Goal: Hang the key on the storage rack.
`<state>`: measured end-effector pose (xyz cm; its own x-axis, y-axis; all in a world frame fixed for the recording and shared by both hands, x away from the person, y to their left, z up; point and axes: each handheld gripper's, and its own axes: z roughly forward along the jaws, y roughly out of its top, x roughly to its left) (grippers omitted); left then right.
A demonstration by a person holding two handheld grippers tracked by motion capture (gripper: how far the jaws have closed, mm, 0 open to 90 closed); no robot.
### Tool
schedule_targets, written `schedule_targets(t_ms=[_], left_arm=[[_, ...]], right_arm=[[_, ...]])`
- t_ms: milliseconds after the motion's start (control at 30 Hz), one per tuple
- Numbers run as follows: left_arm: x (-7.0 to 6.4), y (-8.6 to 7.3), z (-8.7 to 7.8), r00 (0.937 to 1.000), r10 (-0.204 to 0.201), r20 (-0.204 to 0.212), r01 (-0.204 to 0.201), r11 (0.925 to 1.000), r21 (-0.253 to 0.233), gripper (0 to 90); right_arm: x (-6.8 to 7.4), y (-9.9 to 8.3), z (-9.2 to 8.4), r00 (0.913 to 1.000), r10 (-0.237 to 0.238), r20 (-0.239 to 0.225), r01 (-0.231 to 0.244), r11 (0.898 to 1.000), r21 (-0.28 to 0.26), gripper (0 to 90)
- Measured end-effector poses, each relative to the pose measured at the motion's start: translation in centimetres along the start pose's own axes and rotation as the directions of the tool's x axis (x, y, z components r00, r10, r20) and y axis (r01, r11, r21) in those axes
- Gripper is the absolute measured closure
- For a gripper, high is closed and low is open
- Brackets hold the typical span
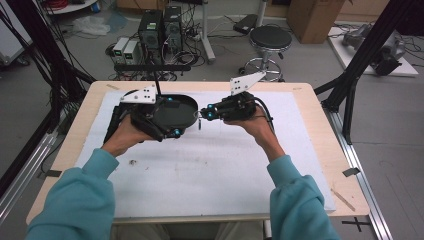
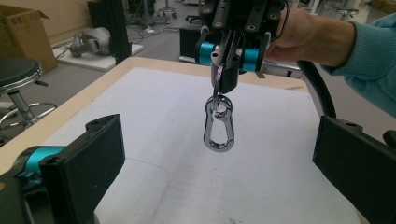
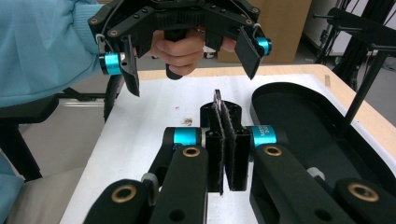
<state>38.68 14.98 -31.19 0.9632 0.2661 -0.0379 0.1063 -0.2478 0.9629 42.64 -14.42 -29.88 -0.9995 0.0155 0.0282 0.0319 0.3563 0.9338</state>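
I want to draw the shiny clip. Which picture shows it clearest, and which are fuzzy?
Left gripper view: the silver carabiner hangs sharp, with bright glints on its metal, under the right gripper. High view: soft and blurry, the clip too small to make out. Right gripper view: the near jaws look big and slightly blurred.

Two grippers meet above the mat, centre of the high view.
Left gripper (image 1: 175, 116) sits frame-left, right gripper (image 1: 204, 114) frame-right; a carabiner (image 2: 218, 125) hangs between them over the mat (image 1: 215, 165) on the table (image 1: 320, 135).
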Motion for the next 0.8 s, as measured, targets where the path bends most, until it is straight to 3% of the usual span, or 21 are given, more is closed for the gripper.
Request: schedule_targets(t_ms=[100,300,700,800], left_arm=[[-0.1,0.0,0.2,0.9998,0.016,0.009,-0.016,0.9999,-0.001,14.2],[-0.1,0.1,0.8,0.9997,0.014,0.022,-0.014,0.9998,0.012,19.0],[-0.2,0.4,1.4,0.9997,0.017,0.019,-0.017,0.9998,0.012,48.2],[-0.3,0.5,1.4,0.9998,0.019,0.000,-0.019,0.9996,0.019,55.5]], right_arm=[[0.2,0.1,0.1,1.0000,0.002,-0.005,-0.002,1.000,0.005,88.9],[0.3,0.1,0.2,0.9999,-0.003,-0.014,0.004,1.000,0.011,88.9],[0.4,0.2,0.7,0.9993,-0.009,-0.036,0.009,1.000,0.011,88.9],[0.5,0.2,0.7,0.9992,-0.004,-0.040,0.005,1.000,0.020,88.9]])
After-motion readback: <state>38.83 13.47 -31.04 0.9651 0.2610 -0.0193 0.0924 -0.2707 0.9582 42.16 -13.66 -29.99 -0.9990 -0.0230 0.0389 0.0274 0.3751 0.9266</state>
